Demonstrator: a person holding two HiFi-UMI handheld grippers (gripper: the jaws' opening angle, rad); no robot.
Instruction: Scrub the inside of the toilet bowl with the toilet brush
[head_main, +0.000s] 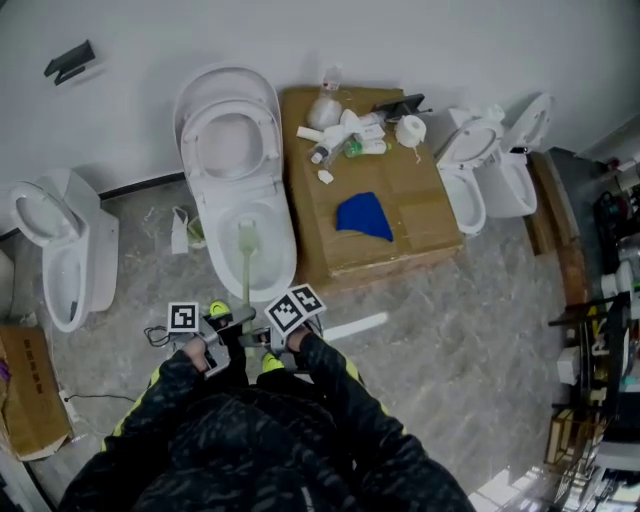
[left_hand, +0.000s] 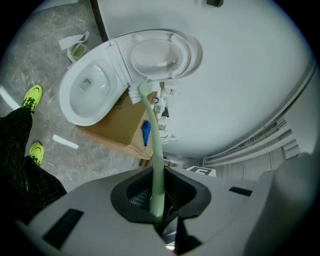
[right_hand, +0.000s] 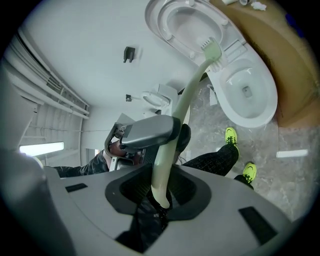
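**Two grippers on one handle: getting the bristles to the porcelain**

Both grippers share the pale green toilet brush (head_main: 246, 265). The left gripper (left_hand: 157, 202) has its jaws closed on the shaft a little way up. The right gripper (right_hand: 162, 192) has its jaws closed on the butt end, just behind the left one. Neither set of jaws shows slack around the shaft.

The shaft runs from the person's front out over the near rim of the toilet bowl (head_main: 287, 245). The brush head (head_main: 246, 236) sits above the middle of the opening, a little toward the hinge edge. The lid (head_main: 228, 120) stands up against the wall. The head view is too coarse to say whether the bristles touch the bowl or hang just above it.

To scrub well, the head probably needs tipping lower, so the bristles press on the wall rather than skim it. The left gripper suits the role of pivot, while the right one swings the butt end. That works the head round the inner wall and under the rim in overlapping arcs. Both grips should stay firm, since the round, smooth shaft looks likely to twist between the jaws under side load. The strokes should stay inside the rim, away from the cardboard box (head_main: 400, 215) touching the toilet's right side on the floor.
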